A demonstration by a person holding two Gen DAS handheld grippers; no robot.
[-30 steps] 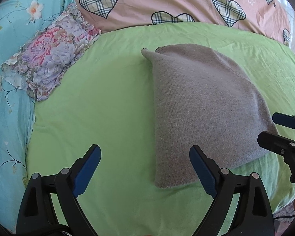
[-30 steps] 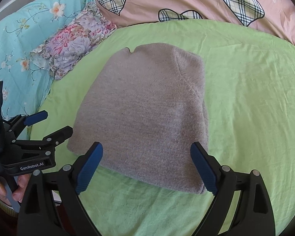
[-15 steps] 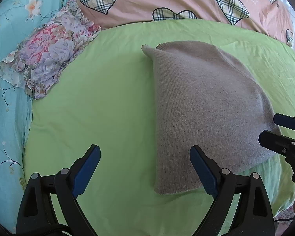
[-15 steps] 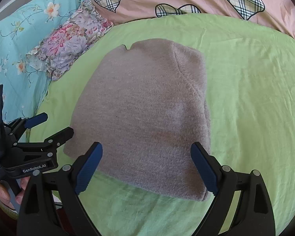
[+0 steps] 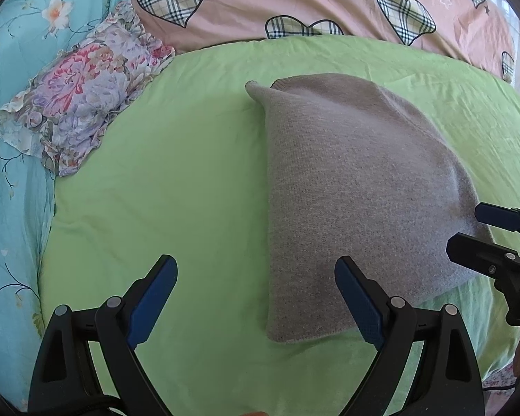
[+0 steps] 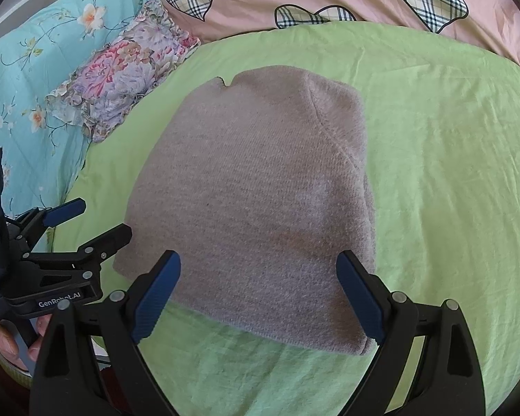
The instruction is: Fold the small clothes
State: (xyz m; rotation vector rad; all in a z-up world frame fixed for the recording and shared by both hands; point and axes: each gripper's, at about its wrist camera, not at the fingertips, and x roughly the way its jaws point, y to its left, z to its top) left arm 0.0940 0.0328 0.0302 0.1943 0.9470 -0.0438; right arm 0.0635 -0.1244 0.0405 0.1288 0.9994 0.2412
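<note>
Grey knit garment — folded, rounded

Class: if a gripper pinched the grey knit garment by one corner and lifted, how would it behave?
The grey knit garment would probably droop: it is soft folded cloth. Its layers would likely fall open, as nothing pins them. The fuzzy weave should resist slipping.
</note>
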